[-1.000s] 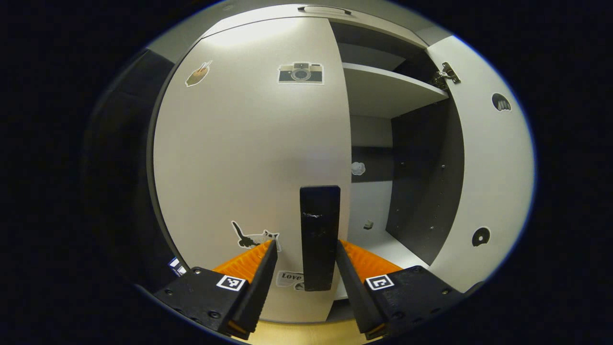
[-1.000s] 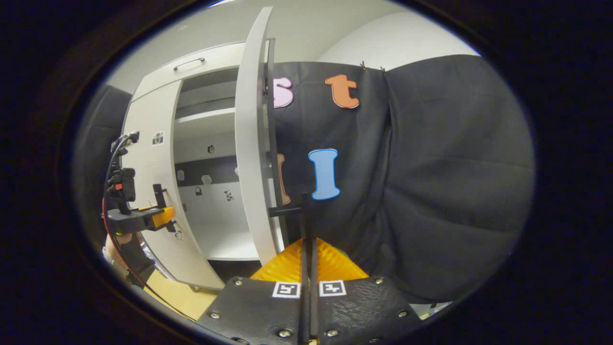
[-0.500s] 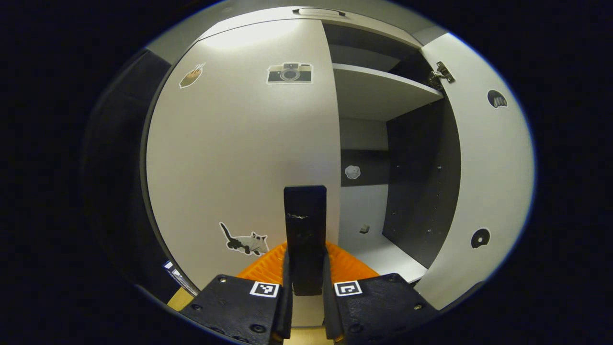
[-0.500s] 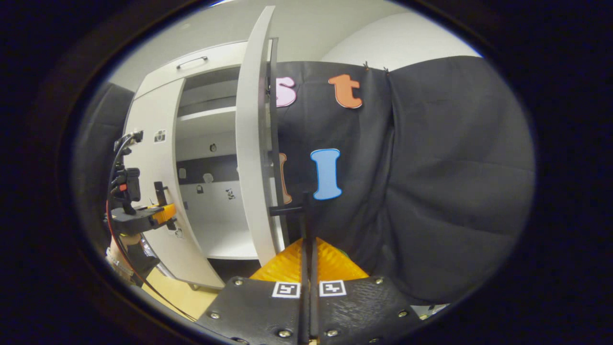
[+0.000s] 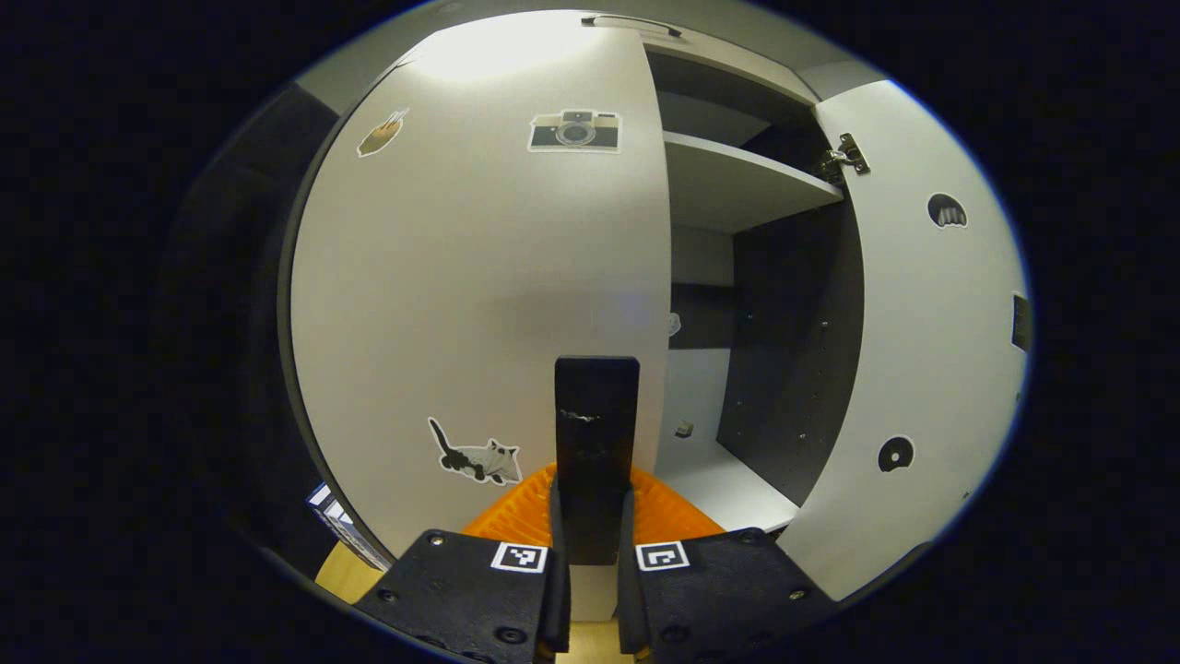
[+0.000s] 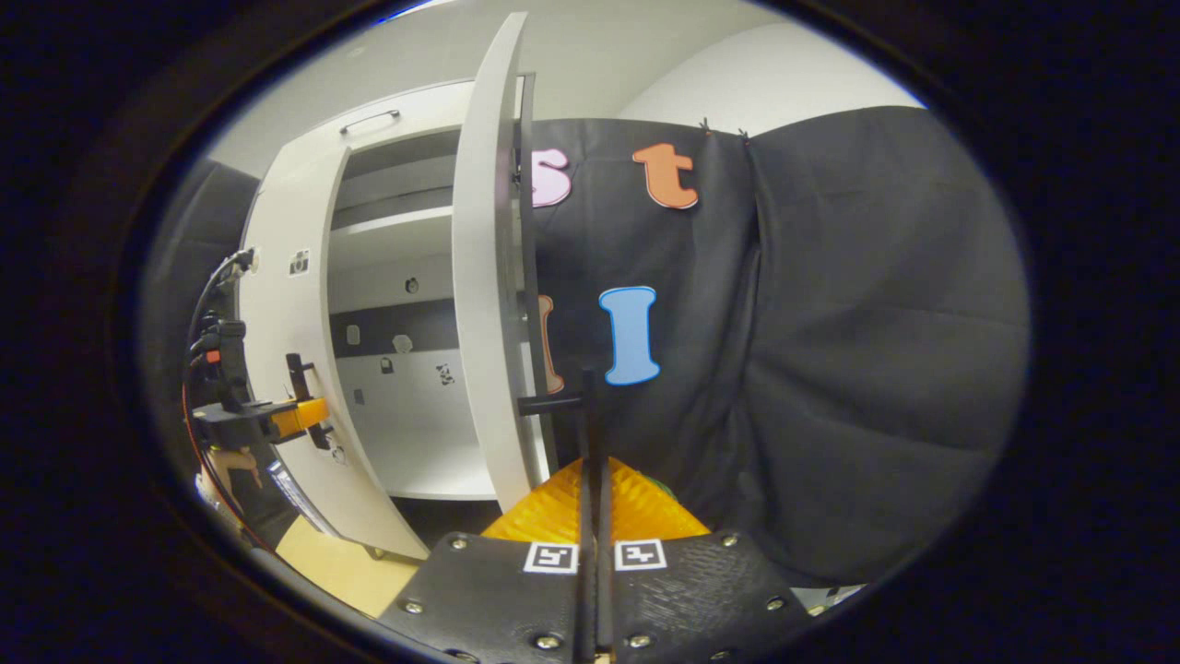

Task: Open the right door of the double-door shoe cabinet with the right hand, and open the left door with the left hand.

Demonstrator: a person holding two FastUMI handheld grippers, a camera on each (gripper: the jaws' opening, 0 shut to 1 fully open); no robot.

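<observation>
The shoe cabinet's white left door (image 5: 479, 277) carries camera and cat stickers. Its black upright handle (image 5: 596, 406) sits between the fingers of my left gripper (image 5: 595, 493), which is shut on it. The right door (image 5: 922, 323) stands swung wide open. In the right gripper view that right door (image 6: 484, 304) is edge-on, and my right gripper (image 6: 590, 461) is shut on its thin black handle (image 6: 551, 403). The left gripper (image 6: 309, 415) and the hand holding it (image 6: 226, 461) appear at the left door (image 6: 286, 369), which stands slightly ajar.
Inside the cabinet a white shelf (image 5: 737, 184) spans the upper part above the white bottom board (image 5: 719, 480), with a dark side wall (image 5: 793, 350). The booth's black cloth wall (image 6: 830, 369) hangs right behind the open right door. Light wooden floor (image 6: 332, 563) lies below.
My left gripper has gone from open around the left door's handle to shut on it, and the left door has begun swinging outward a little. The right gripper and right door stay put.
</observation>
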